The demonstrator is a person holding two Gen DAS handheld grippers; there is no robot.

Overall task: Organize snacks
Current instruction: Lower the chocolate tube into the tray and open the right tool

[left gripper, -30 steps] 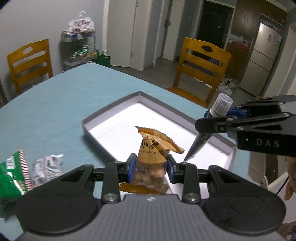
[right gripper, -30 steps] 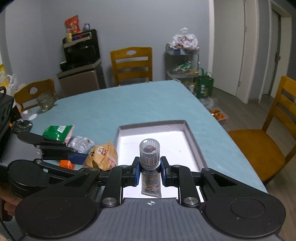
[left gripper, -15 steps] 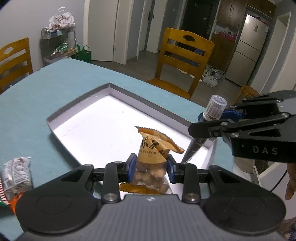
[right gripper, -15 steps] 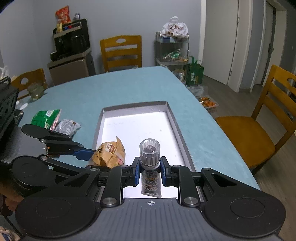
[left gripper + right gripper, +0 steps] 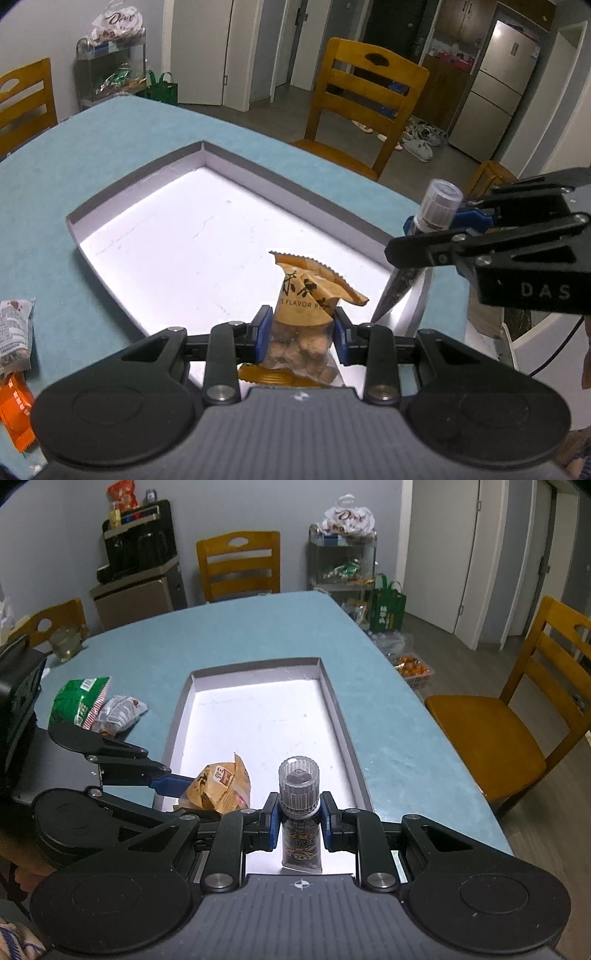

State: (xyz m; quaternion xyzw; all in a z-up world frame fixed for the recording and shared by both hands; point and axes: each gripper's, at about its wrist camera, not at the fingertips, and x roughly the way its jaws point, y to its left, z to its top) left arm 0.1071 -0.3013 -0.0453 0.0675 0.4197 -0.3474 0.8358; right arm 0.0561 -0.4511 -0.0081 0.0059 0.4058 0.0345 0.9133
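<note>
My left gripper [image 5: 301,334] is shut on a brown peanut snack bag [image 5: 308,299], held over the near end of the shallow white tray [image 5: 140,173]. In the right wrist view the same bag [image 5: 218,786] hangs at the tray's [image 5: 255,666] near left corner. My right gripper [image 5: 299,821] is shut on a squeeze tube with a clear ribbed cap [image 5: 298,786], cap up, over the tray's near end. From the left wrist view the tube [image 5: 436,210] and right gripper sit to the right, tube tip [image 5: 391,295] pointing down into the tray.
A green packet [image 5: 79,703] and a silver packet [image 5: 120,710] lie on the teal table left of the tray; an orange wrapper [image 5: 16,417] lies beside them. Wooden chairs [image 5: 517,716] stand around the table. A shelf with snack bags [image 5: 343,554] stands by the wall.
Both grippers have moved forward and down over the tray with their snacks still held. The left one shifted more, so the loose packets slid toward the left edge of its view.
</note>
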